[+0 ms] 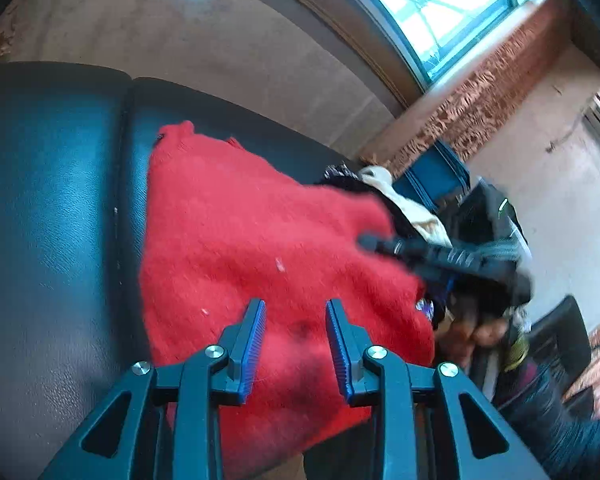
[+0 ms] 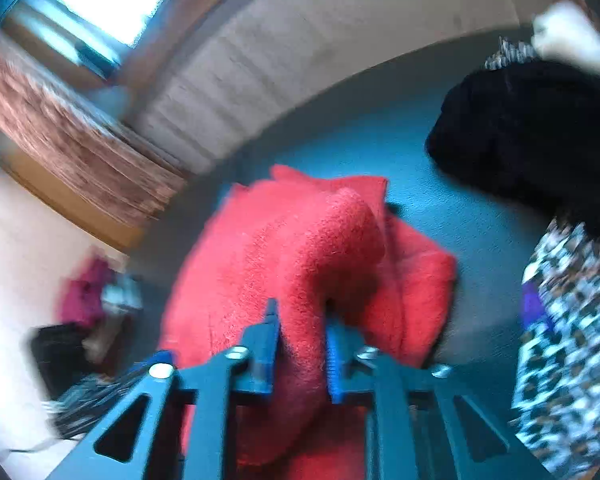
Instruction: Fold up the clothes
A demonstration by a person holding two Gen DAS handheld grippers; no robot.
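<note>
A fuzzy red sweater (image 1: pixel 260 240) lies on a dark leather sofa seat (image 1: pixel 52 200). My left gripper (image 1: pixel 296 312) hovers just above its near part, jaws open, nothing between the blue pads. In the right wrist view the red sweater (image 2: pixel 300 248) is bunched up and lifted, and my right gripper (image 2: pixel 300 320) is shut on a thick fold of it. From the left wrist view, the right gripper (image 1: pixel 452 260) appears as a blurred dark tool at the sweater's right edge, held by a hand (image 1: pixel 476 328).
A pile of other clothes lies beside the sweater: a black garment (image 2: pixel 532 136), a white one (image 1: pixel 404 204) and a leopard-print piece (image 2: pixel 568 340). A wall (image 1: pixel 204 40) and window (image 1: pixel 432 4) stand behind the sofa. More dark items sit to the right (image 1: pixel 488 216).
</note>
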